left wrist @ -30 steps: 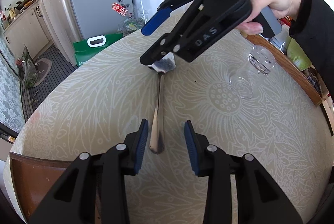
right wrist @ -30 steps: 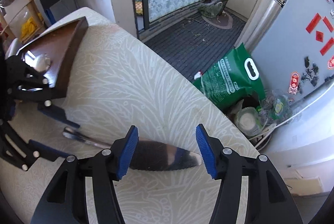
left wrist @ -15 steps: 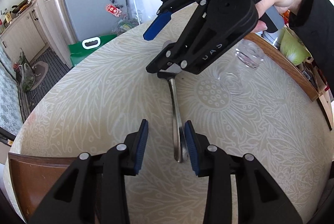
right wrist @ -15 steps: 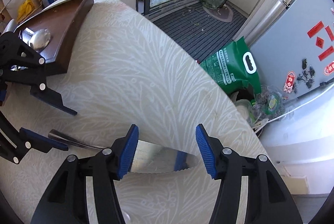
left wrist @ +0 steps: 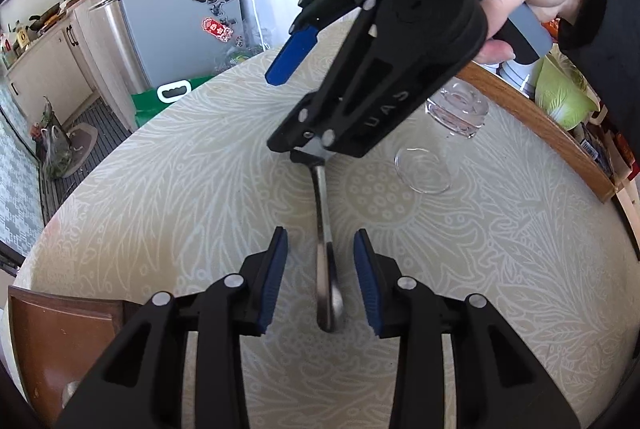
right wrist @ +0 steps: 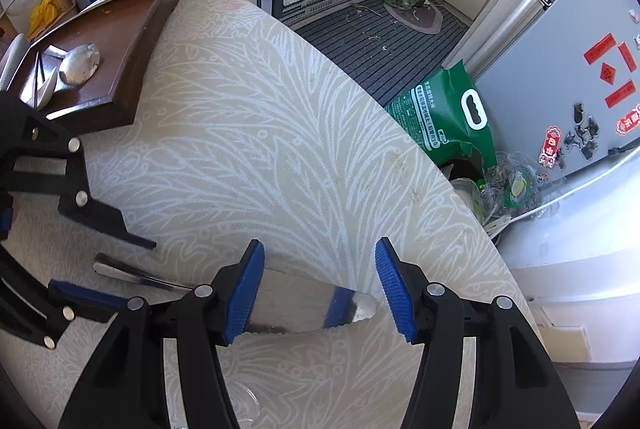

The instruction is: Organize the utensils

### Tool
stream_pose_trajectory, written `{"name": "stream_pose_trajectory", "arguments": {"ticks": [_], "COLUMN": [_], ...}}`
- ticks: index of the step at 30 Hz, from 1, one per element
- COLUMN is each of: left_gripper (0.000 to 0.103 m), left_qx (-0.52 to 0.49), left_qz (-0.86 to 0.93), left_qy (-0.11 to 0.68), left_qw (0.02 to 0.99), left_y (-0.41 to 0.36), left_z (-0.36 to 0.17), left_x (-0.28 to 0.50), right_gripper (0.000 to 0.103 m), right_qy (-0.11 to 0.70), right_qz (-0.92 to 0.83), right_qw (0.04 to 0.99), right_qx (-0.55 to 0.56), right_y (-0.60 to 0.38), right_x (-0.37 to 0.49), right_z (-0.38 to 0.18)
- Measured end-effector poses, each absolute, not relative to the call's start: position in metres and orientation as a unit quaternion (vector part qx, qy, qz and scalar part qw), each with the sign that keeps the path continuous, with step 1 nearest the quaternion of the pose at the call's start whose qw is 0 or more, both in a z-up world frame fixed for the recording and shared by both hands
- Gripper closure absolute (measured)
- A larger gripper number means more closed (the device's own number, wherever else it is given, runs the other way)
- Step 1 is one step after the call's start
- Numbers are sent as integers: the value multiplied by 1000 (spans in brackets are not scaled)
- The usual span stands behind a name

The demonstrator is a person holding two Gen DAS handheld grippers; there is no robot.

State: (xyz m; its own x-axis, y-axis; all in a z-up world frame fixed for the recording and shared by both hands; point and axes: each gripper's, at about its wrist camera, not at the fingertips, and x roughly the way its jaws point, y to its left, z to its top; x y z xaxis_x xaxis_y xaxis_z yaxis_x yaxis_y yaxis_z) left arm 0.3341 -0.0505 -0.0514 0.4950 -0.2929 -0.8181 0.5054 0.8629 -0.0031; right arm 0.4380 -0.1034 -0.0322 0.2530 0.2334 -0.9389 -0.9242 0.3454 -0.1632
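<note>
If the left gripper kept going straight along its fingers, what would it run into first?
Most likely the metal server's handle, which lies on the table between the left gripper's open fingers. Further along that line is the right gripper, over the server's blade; its height above it is unclear.

From my left camera, my left gripper (left wrist: 320,279) hangs open just above the tablecloth (left wrist: 200,197), its blue pads either side of the handle end of a metal server (left wrist: 326,261). My right gripper (left wrist: 296,109), jaws apart, is over the server's blade end. A glass (left wrist: 440,145) lies on its side nearby.
</note>
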Motion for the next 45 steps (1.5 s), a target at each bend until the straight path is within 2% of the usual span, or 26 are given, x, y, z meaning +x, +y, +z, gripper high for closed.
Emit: {"name": "stream_pose_trajectory", "arguments": {"ticks": [1,3,5,9,14,18,24,27,29,34,39,43,44,45], "left_gripper": [73,87,93,94,94,95,95,95,95,95,95,85,79,77], "left_qx": [122,124,129,130,104,84,51,40,41,44,60,92,99,112], "left_qz": [-232,-229,-226,-228,-238,-243,-258,-264,-264,-266,-271,-271,-271,-269], "left_qy": [446,449,452,456,466,472,479,479,479,477,477,469,468,465], "left_qw": [856,855,853,850,846,843,837,836,836,836,834,836,836,836], "left_y": [-50,-49,-49,-47,-40,-36,-27,-24,-26,-27,-28,-37,-38,-42], "left_z": [-51,-50,-49,-47,-47,-47,-47,-48,-48,-48,-47,-47,-47,-47], "left_x": [334,334,334,336,341,346,349,350,349,346,343,336,335,333], "right_gripper": [44,42,40,26,26,37,38,55,56,67,69,69,69,71], "right_qy": [444,440,433,401,370,392,428,438,440,441,443,446,447,448], "right_qz": [422,425,432,455,484,489,511,525,525,529,530,528,527,528], "right_qw": [688,688,687,669,637,619,618,615,612,606,602,598,598,598], "right_qx": [-390,-391,-393,-429,-472,-473,-417,-393,-394,-399,-402,-406,-406,-405], "right_y": [-104,-108,-113,-116,-109,-101,-106,-108,-104,-100,-101,-101,-101,-99], "right_x": [436,432,427,407,385,390,413,417,416,410,410,410,410,410], "right_z": [-31,-26,-19,-12,-22,-31,-31,-30,-29,-25,-28,-27,-27,-27]}}
